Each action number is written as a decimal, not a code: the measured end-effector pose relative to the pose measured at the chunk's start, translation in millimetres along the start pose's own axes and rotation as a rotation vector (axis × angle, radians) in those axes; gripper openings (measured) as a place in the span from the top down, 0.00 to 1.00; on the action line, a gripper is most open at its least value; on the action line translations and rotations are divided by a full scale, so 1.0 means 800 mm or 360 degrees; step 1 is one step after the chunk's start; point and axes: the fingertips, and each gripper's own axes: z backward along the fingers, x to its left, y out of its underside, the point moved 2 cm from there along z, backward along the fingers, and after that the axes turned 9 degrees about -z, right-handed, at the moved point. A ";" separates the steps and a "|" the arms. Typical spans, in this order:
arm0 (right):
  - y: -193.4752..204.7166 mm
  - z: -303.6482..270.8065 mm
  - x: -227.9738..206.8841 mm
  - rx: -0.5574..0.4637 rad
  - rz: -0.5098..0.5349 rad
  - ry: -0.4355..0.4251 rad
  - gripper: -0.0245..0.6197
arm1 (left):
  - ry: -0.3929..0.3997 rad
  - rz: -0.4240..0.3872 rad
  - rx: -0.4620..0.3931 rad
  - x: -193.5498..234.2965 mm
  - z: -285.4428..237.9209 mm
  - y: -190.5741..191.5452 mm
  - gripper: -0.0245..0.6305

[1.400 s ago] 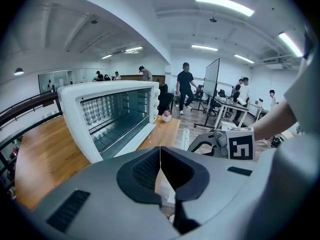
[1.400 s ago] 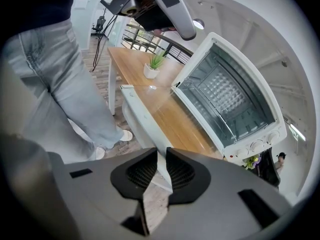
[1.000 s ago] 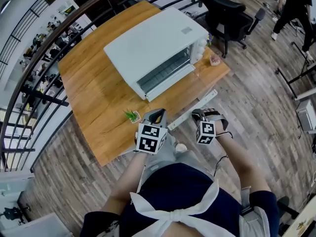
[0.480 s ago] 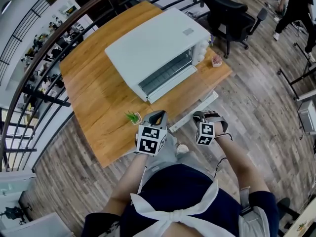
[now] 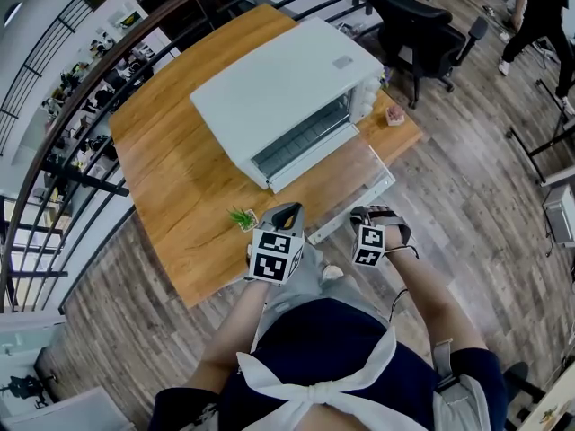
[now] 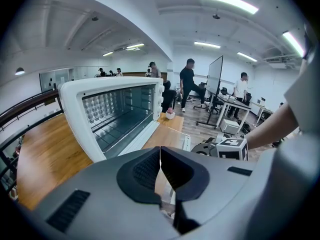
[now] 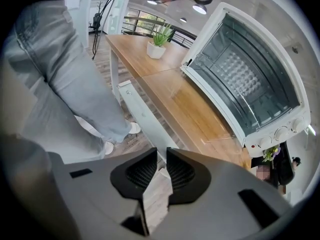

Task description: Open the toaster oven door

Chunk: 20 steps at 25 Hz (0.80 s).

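Observation:
The white toaster oven (image 5: 278,88) stands on the wooden table (image 5: 180,178). Its glass door (image 5: 346,173) lies folded down flat, reaching past the table's front edge. My right gripper (image 5: 362,212) is at the door's white handle bar (image 5: 337,218). In the right gripper view the handle (image 7: 142,116) runs into the narrow gap of that gripper (image 7: 161,159), whose pads close on it. My left gripper (image 5: 286,214) hovers at the table edge, left of the door. It is shut and empty (image 6: 160,151), facing the oven's open cavity (image 6: 115,116).
A small potted plant (image 5: 241,214) sits on the table by my left gripper. A pink pot (image 5: 393,112) stands right of the oven. A black office chair (image 5: 418,25) and a walking person (image 5: 539,7) are beyond. A dark railing (image 5: 54,169) borders the table's left side.
The oven door has swung further down to lie flat, its glass now seen from above. My right gripper drew slightly back toward the person with the handle. The left gripper stayed put.

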 end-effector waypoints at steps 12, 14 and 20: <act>0.002 0.000 -0.003 0.0022 -0.0168 -0.0033 0.83 | 0.0013 -0.0021 0.0001 0.000 -0.011 -0.007 0.93; 0.003 0.003 -0.004 0.0010 -0.0235 -0.0044 0.86 | 0.0018 -0.0029 0.0001 -0.001 -0.013 -0.007 0.93; -0.002 0.024 -0.020 -0.0088 -0.0543 -0.0112 0.86 | 0.0031 -0.0027 0.0000 -0.002 -0.017 -0.010 0.93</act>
